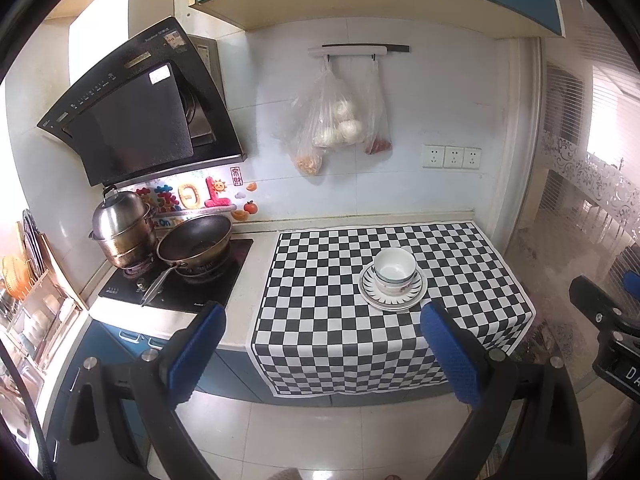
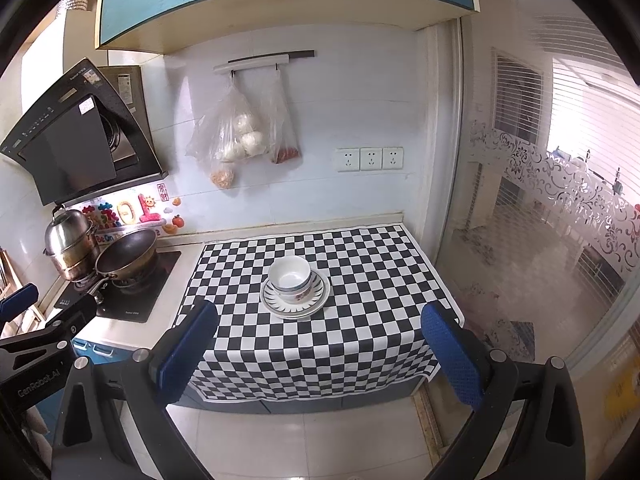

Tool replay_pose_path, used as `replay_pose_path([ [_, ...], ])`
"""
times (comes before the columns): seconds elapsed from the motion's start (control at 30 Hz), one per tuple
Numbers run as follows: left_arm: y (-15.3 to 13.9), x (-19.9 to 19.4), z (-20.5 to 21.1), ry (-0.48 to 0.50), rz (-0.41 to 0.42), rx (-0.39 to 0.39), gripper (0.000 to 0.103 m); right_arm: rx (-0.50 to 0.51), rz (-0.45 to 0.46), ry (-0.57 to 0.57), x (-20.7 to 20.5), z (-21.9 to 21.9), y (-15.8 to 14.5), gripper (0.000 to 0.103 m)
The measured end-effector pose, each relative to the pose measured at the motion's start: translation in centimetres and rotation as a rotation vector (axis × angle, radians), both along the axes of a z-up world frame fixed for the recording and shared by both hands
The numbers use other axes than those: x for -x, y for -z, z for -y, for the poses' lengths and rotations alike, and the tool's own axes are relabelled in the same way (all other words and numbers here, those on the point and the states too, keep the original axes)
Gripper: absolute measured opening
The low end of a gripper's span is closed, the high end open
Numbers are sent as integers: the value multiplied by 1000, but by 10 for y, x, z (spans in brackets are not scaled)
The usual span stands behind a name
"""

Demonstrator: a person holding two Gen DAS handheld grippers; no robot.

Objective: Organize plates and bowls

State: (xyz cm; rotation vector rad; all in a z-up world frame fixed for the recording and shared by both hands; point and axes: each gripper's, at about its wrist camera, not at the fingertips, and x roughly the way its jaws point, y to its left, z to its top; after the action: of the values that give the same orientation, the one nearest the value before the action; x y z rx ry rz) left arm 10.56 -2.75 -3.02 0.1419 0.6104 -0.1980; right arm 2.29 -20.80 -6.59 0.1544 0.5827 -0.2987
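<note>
Bowls (image 1: pixel 394 270) sit nested in a stack on the plates (image 1: pixel 392 294), which rest on the checkered cloth (image 1: pixel 320 320) covering the worktop (image 1: pixel 244 308), seen from the left wrist camera. The left hand-held gripper (image 1: pixel 322 354) hangs above the floor in front of the worktop, its blue-padded fingers (image 1: pixel 196 356) spread wide with nothing between them, well apart from the stack. To the left a wok (image 1: pixel 196 244) and a steel steamer pot (image 1: pixel 122 232) stand on the stove, and clear plastic bags (image 1: pixel 336 124) hang from a wall rail. From the right wrist camera the same bowls (image 2: pixel 290 278) rest on the plates (image 2: pixel 295 300) near the middle of the checkered cloth (image 2: pixel 360 300). The right hand-held gripper (image 2: pixel 320 354) is likewise wide and empty, held short of the worktop edge. The left hand-held gripper shows at the far left edge beside the stove (image 2: pixel 128 300).
</note>
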Motion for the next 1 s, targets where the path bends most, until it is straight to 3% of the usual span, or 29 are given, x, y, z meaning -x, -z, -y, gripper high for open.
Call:
replay_pose_path([
  [1.0, -5, 6, -6, 19, 18, 3, 100, -1, 8, 7, 5, -8, 0, 103],
])
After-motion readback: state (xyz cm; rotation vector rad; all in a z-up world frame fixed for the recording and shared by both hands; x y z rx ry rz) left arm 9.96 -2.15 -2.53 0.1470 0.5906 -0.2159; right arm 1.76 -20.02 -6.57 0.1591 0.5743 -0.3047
